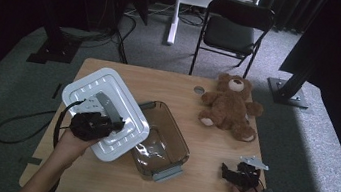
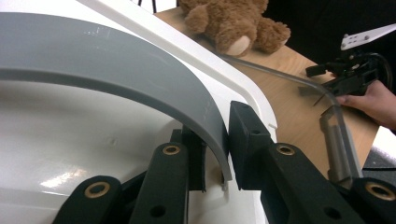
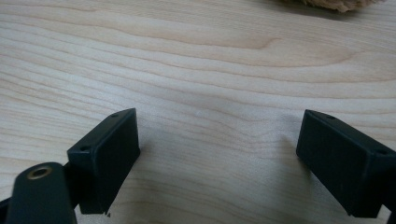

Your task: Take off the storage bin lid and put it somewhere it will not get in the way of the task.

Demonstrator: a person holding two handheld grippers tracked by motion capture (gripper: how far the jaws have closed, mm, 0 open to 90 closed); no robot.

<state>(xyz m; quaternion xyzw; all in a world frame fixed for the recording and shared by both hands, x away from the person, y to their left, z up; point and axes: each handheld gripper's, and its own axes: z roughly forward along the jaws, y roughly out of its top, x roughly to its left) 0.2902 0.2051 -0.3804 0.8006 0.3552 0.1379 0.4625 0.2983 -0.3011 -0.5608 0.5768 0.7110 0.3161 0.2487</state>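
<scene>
The light wooden rectangular table carries everything here. Behind it, on the grey carpet, stands a black folding chair, well apart from the work.

On the table the largest thing is the white rectangular plastic lid with a grey arched handle. It is held tilted, up off the tabletop, over the left rim of the clear rectangular glass baking dish, which sits near the table's middle with a grey clip at its near end. The lid overlaps the dish's left side as seen from above, and part of the dish's glass wall is hidden behind it. To the right and farther back lies the brown plush teddy bear, on its back and well apart from the dish; nothing lies between it and the dish.

The person's left forearm comes in from the bottom left, and the hand is raised under the near corner of the lid. The right hand rests low near the table's right front edge, well apart from the dish and the lid.

The left gripper is clamped narrowly on the lid's grey handle, one pad on each face of the strip. The right gripper has its jaws standing wide, with bare wood between them and nothing held.
</scene>
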